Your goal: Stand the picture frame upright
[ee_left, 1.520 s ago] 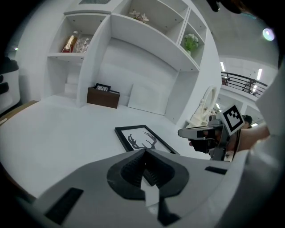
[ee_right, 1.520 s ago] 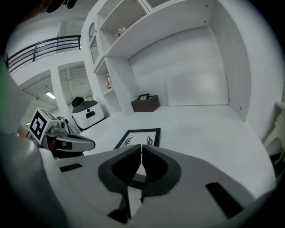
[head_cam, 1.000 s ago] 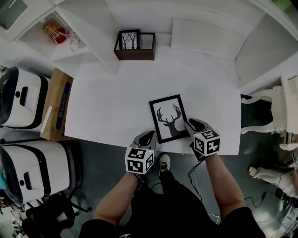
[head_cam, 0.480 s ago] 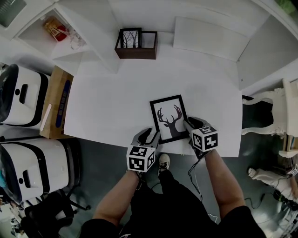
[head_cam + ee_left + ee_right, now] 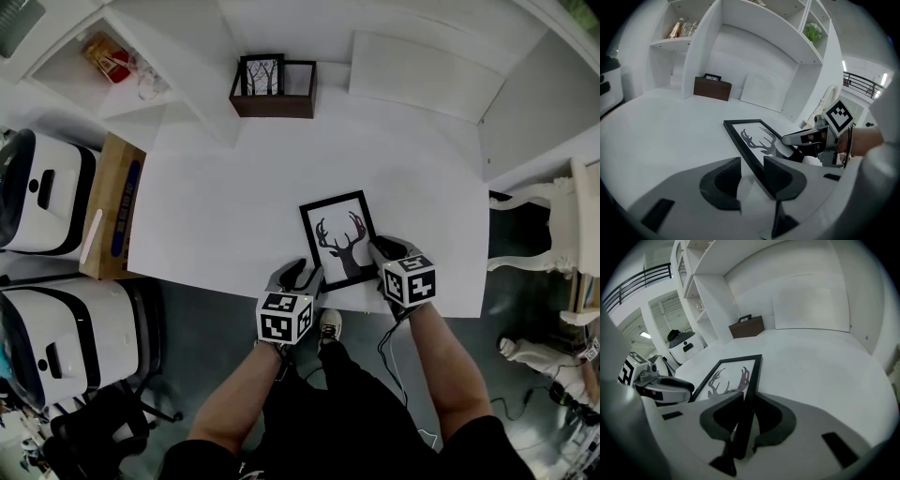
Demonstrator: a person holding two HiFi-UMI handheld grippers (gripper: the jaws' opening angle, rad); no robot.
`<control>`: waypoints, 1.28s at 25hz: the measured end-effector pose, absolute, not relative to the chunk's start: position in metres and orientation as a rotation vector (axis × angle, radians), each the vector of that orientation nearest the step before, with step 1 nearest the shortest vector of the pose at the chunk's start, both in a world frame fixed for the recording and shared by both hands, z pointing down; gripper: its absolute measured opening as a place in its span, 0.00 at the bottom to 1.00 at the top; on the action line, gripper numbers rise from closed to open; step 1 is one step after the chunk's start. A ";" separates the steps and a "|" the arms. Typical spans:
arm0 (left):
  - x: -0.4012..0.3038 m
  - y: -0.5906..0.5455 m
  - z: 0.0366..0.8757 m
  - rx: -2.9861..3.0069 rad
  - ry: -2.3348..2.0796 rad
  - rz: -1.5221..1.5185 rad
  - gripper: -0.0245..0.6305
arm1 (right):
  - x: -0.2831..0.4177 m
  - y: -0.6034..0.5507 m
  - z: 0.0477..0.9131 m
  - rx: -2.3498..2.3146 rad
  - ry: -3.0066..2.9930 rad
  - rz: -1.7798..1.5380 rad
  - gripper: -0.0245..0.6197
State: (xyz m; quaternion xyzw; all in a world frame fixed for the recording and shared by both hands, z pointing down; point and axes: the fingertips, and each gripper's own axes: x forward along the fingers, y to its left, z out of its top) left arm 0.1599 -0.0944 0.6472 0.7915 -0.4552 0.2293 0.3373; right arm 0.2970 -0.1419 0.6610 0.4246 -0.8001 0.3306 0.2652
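White counter [image 5: 216,206]: deer picture frame [image 5: 339,239] lies flat by near edge. L tongs [image 5: 302,276] just opened wide round its left edge; R tongs [image 5: 382,250] just narrowed onto right edge. I reckon R lifts.

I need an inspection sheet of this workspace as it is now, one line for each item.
Surface: white table, mostly bare.
Job's things: black-framed deer-silhouette picture lies face up at the near edge, not upright.
Clutter: dark brown wooden box holding a small tree picture, far side.
Grippers: left claw open, has just been opening, picture's left edge between its jaws; right claw has just been closing, clamped on the picture's right edge.
Cables: black cable hanging below the right claw.
Surroundings: white shelves, white machines, cardboard box.
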 end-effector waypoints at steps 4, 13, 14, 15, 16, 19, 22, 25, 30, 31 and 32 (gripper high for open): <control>0.162 -0.096 0.647 2.068 -1.181 0.605 0.26 | 0.298 -0.141 0.659 1.157 -2.178 0.827 0.13; 0.162 -0.096 0.646 2.073 -1.172 0.588 0.26 | 0.300 -0.140 0.650 1.229 -2.216 0.750 0.12; 0.162 -0.096 0.646 2.071 -1.171 0.583 0.26 | 0.300 -0.140 0.649 1.234 -2.221 0.743 0.12; 0.161 -0.096 0.646 2.068 -1.171 0.578 0.26 | 0.300 -0.140 0.647 1.240 -2.225 0.738 0.12; 0.161 -0.096 0.646 2.064 -1.169 0.572 0.26 | 0.300 -0.141 0.646 1.246 -2.229 0.734 0.12; 0.161 -0.097 0.644 2.055 -1.157 0.549 0.26 | 0.300 -0.142 0.642 1.270 -2.242 0.729 0.12; 0.161 -0.098 0.643 2.052 -1.141 0.523 0.27 | 0.300 -0.143 0.638 1.303 -2.260 0.738 0.12; 0.159 -0.099 0.642 2.036 -1.136 0.494 0.29 | 0.299 -0.144 0.631 1.333 -2.284 0.732 0.12; 0.157 -0.101 0.639 1.986 -1.108 0.407 0.29 | 0.298 -0.144 0.622 1.369 -2.310 0.728 0.12; 0.158 -0.100 0.638 1.969 -1.095 0.387 0.30 | 0.297 -0.145 0.621 1.374 -2.310 0.728 0.12; 0.158 -0.099 0.638 1.945 -1.081 0.363 0.30 | 0.297 -0.145 0.620 1.378 -2.310 0.731 0.12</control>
